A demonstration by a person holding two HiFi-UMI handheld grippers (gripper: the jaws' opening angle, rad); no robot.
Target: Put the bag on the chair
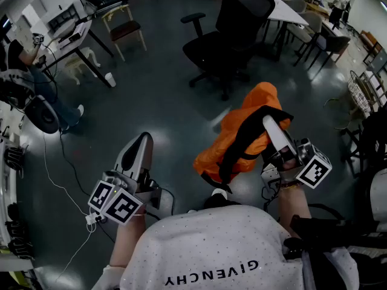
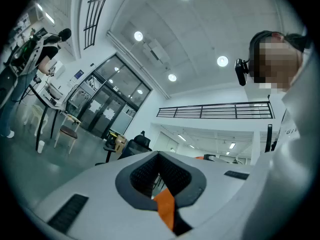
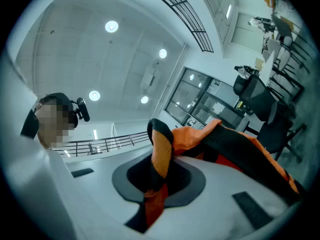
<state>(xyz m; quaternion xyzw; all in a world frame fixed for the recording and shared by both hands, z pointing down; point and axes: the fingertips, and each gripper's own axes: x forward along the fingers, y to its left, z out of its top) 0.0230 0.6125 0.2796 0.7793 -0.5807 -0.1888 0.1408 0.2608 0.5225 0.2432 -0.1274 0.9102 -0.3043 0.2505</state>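
Note:
An orange bag [image 1: 242, 132] with black straps hangs above the floor in the head view, right of centre. My right gripper [image 1: 268, 122] is shut on it. In the right gripper view an orange-and-black strap [image 3: 161, 144] is pinched between the dark pads of the right gripper [image 3: 160, 176], and the bag's body [image 3: 240, 144] lies across the right-hand jaw. A black office chair [image 1: 233, 23] stands on the floor beyond the bag and shows small in the right gripper view [image 3: 255, 91]. My left gripper [image 1: 144, 138] is held apart at the left, shut [image 2: 159, 176] and holding nothing.
A wooden chair with a red seat [image 1: 124, 29] and a desk [image 1: 66, 41] stand at the far left, with a seated person [image 1: 24, 59] beside them. A white table [image 1: 287, 11] and more chairs are at the far right. A white cable [image 1: 66, 162] runs across the grey floor.

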